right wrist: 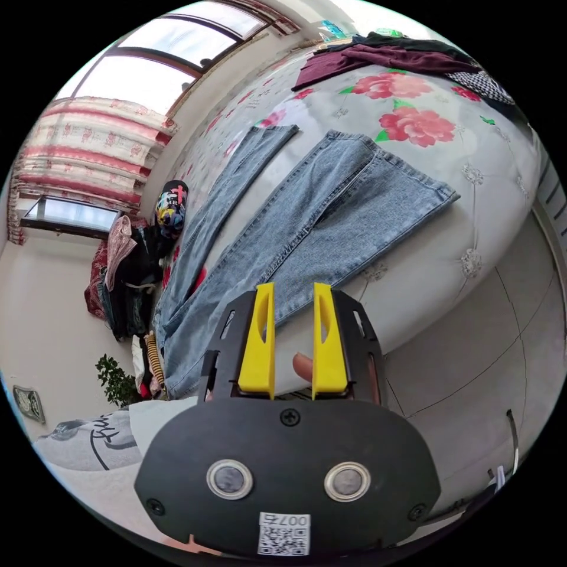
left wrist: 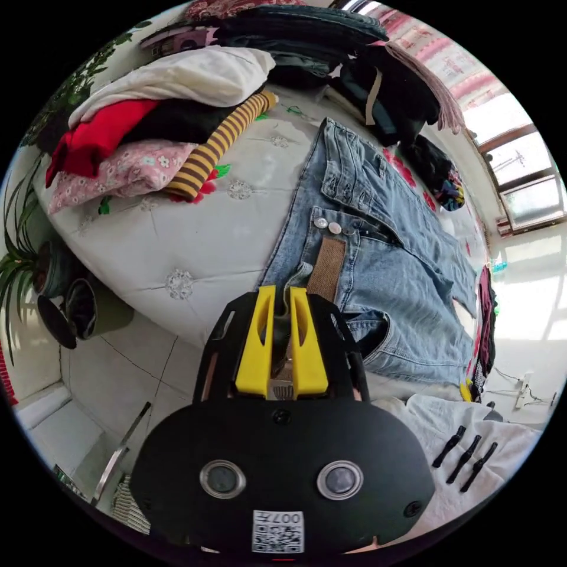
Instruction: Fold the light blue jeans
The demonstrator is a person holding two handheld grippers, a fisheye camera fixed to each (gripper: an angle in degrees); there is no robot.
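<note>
Your bed [left wrist: 195, 236] is the work surface, and it suits the job: the white floral quilt gives a broad flat bed for the jeans [left wrist: 378, 260], which lie spread along its near edge. They are laid out flat and lengthwise, waistband towards your left hand and hems towards your right, so that each end sits within reach of one tool. In the right gripper view the two legs [right wrist: 307, 218] run side by side but apart, splaying a little towards the hems, which suggests the first fold, leg over leg, is not yet made.

Beyond the waistband a pile of clothes [left wrist: 159, 130] sits on the quilt, well clear of the denim, so nothing should snag when you lift. Dark garments [left wrist: 390, 88] heap at the far side for the same reason.

Your left gripper [left wrist: 282, 295] has its yellow jaws drawn nearly together on the waistband, beside the brown leather patch [left wrist: 326, 266] and just below the two metal buttons [left wrist: 328, 225]. A tab of denim stands up between the tips, so it appears to have the fabric pinched; that corner is a sensible anchor for carrying one side across.

Your right gripper [right wrist: 293, 289] hangs over the near leg at about knee height, jaws parted with clear space between them, holding nothing. A fingertip [right wrist: 303, 366] shows in the gap behind the jaws.
</note>
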